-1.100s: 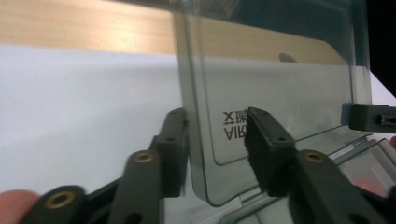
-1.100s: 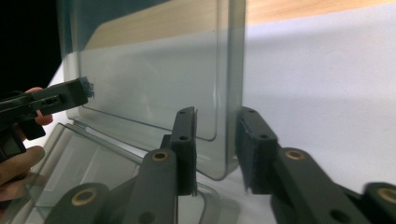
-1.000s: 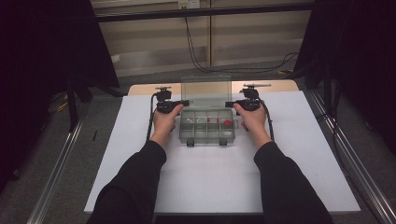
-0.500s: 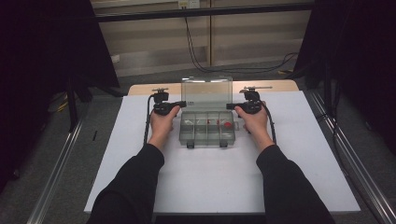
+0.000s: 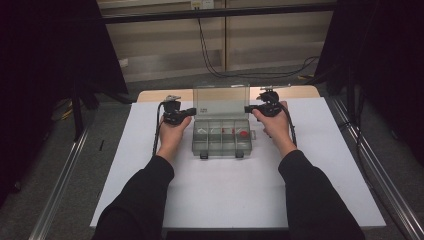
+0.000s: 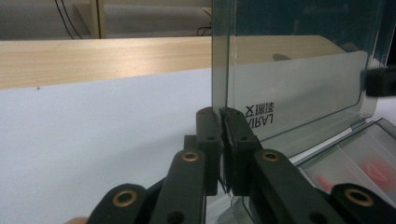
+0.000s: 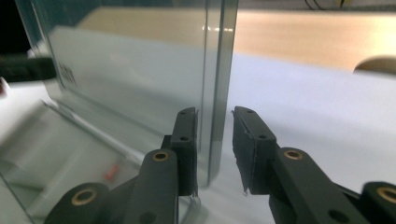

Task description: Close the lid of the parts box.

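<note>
Two grippers | left gripper (image 6: 223,122) pinching lid (image 6: 299,70) edge | right gripper (image 7: 214,122) fingers astride it

Your table (image 5: 150,150), white sheet (image 5: 225,195) on top, carries the compartment box (image 5: 222,140) betw. both grippers.

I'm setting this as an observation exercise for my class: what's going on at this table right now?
A person holds a gripper in each hand at a clear plastic compartment box on a white table. The box's lid stands upright. The left gripper is shut on the lid's side edge. The right gripper has its jaws around the opposite edge, with a gap showing beside one jaw. Small red parts lie in the compartments.
</note>
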`<state>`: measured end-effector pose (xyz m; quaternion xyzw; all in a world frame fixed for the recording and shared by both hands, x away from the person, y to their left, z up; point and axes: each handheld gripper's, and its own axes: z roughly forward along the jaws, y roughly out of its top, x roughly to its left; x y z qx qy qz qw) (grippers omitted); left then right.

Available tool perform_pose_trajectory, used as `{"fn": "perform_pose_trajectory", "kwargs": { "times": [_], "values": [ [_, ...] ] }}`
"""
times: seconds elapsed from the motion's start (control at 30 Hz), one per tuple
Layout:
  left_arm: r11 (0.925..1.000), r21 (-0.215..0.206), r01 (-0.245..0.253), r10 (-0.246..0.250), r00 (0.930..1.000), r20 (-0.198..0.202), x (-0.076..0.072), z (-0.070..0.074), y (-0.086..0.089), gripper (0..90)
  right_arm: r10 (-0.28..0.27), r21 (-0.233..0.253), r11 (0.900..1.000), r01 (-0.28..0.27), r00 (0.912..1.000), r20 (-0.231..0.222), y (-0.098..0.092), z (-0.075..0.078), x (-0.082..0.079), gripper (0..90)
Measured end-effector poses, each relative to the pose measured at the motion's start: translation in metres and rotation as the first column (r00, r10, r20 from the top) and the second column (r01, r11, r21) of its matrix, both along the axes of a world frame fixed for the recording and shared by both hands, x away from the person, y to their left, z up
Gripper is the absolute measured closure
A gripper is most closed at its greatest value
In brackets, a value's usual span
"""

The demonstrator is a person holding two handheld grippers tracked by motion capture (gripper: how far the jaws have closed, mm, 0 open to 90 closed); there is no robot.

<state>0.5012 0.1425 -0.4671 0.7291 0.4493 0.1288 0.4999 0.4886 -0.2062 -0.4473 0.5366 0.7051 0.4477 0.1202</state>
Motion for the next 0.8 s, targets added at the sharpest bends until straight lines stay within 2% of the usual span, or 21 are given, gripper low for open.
{"fn": "perform_pose_trajectory", "kwargs": {
  "times": [0.07,0.17,0.2,0.27,0.33,0.4,0.47,0.5,0.53,0.57,0.6,0.67,0.77,0.8],
  "values": [
    [0.9998,0.015,0.008,-0.008,0.9999,0.008,-0.001,0.0,0.0,86.7,-0.018,0.028,0.999,0.018,0.9998,0.012,-0.001,0.007,0.002,72.7],
    [0.9999,0.011,0.012,-0.013,0.9998,0.017,-0.003,-0.001,0.0,86.7,-0.038,0.03,0.999,0.037,0.9987,0.035,-0.001,0.012,0.005,75.1],
    [1.0,-0.005,0.003,-0.003,0.9999,0.016,-0.004,-0.002,-0.001,86.8,-0.041,0.034,0.999,0.04,0.9985,0.036,-0.001,0.012,0.006,76.9],
    [0.9999,0.003,0.012,-0.012,0.9996,0.024,-0.004,-0.003,0.001,86.8,-0.043,0.046,0.998,0.041,0.9986,0.029,0.001,0.012,0.007,80.9],
    [0.9998,-0.001,0.021,-0.021,0.9995,0.021,-0.004,-0.004,0.002,86.8,-0.062,0.042,0.997,0.061,0.9978,0.024,0.001,0.011,0.006,83.2],
    [0.9999,-0.007,0.013,-0.013,0.9998,0.014,-0.004,-0.005,0.003,86.7,-0.068,0.014,0.998,0.068,0.9968,0.042,0.003,0.012,0.004,85.4],
    [0.9996,-0.01,0.027,-0.028,0.9996,-0.005,-0.001,-0.005,0.005,86.0,-0.065,-0.007,0.998,0.066,0.9963,0.056,0.006,0.013,0.001,85.9],
    [0.9994,-0.029,0.021,-0.021,0.9997,-0.013,0.0,-0.005,0.004,85.6,-0.069,-0.006,0.998,0.069,0.9961,0.055,0.006,0.013,0.0,86.0],
    [0.9994,-0.026,0.021,-0.022,0.9995,-0.022,0.001,-0.004,0.004,85.0,-0.072,-0.005,0.997,0.072,0.9959,0.055,0.006,0.013,-0.001,86.1],
    [0.9993,-0.031,0.022,-0.023,0.999,-0.037,0.002,-0.003,0.004,84.5,-0.072,-0.005,0.997,0.073,0.9956,0.06,0.005,0.013,-0.002,86.1],
    [0.9983,-0.055,0.017,-0.02,0.9987,-0.046,0.003,-0.002,0.005,81.3,-0.073,-0.004,0.997,0.073,0.995,0.068,0.005,0.012,-0.003,86.1],
    [0.9965,-0.079,-0.025,0.022,0.999,-0.039,0.005,0.004,0.006,75.5,-0.074,-0.004,0.997,0.074,0.9943,0.077,0.006,0.012,-0.006,86.1],
    [0.9955,-0.091,-0.024,0.021,0.9991,-0.038,0.011,0.015,0.006,73.0,-0.057,-0.019,0.998,0.059,0.9929,0.104,0.006,0.013,-0.009,86.1],
    [0.9951,-0.098,-0.019,0.016,0.9996,-0.023,0.012,0.019,0.006,73.0,-0.043,-0.025,0.999,0.046,0.9922,0.117,0.006,0.014,-0.009,86.1]
  ]
}}
